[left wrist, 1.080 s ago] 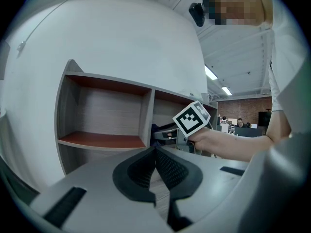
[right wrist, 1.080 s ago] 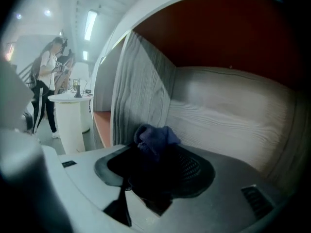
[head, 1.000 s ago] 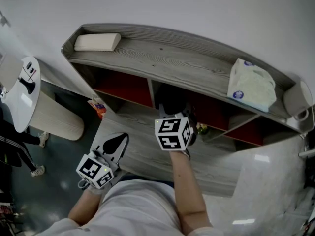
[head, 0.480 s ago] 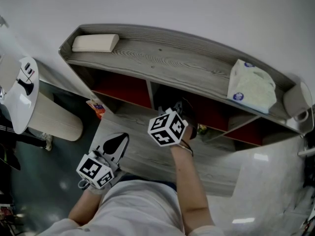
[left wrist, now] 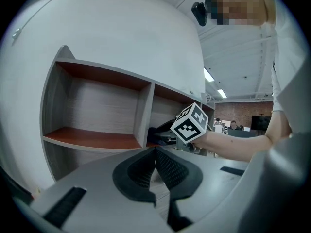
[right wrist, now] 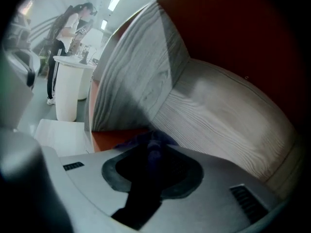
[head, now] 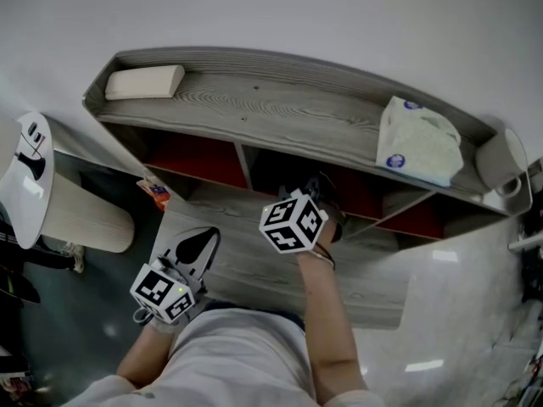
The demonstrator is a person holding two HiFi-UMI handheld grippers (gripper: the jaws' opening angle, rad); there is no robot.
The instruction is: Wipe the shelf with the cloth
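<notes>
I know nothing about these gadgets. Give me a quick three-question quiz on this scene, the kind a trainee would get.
1. True or false: the left gripper holds the cloth.
2. Which upper compartment of the shelf does the right gripper reach into? A) left B) middle C) right
3. Fill in: in the head view, the white bag lies at the ___ end of the shelf's top.

Key:
1. False; its jaws are together and empty.
2. B; its jaws have just been closing, with the cloth between them.
3. right
</notes>
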